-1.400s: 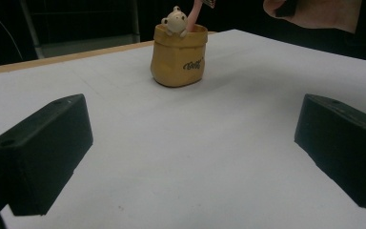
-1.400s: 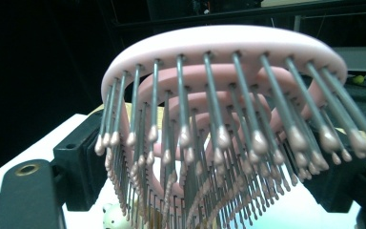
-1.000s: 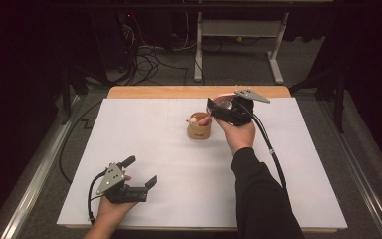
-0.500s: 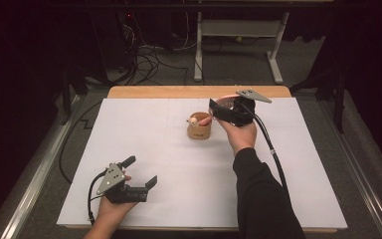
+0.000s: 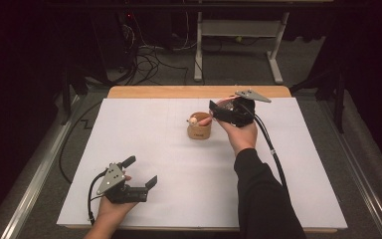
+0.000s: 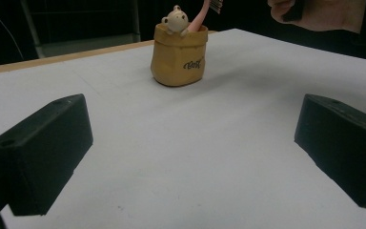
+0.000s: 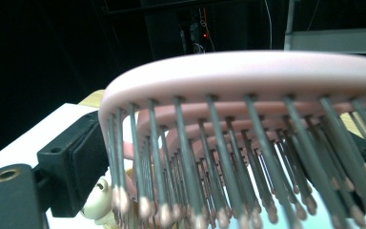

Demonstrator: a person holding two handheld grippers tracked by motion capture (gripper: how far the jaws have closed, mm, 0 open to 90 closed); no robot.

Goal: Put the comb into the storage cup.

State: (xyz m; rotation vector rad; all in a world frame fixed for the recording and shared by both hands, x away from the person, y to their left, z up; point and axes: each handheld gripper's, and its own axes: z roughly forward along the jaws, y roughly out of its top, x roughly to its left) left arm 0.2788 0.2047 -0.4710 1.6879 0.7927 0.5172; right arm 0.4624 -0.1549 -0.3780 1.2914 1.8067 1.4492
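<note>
A tan bag-shaped cup stands at the table's middle back, with a small cream bear figure on its rim. A pink hairbrush leans in it handle-down. My right gripper is level at the brush head, just right of the cup. Its jaws have just been opening; the bristled head lies between them, beside one black finger and apparently not pressed. My left gripper rests open and empty at the front left, facing the cup.
A white sheet covers the table, with a wooden strip bare along the far edge. Beyond it are floor cables and a grey desk frame. The right gripper's cable trails back along the sleeve.
</note>
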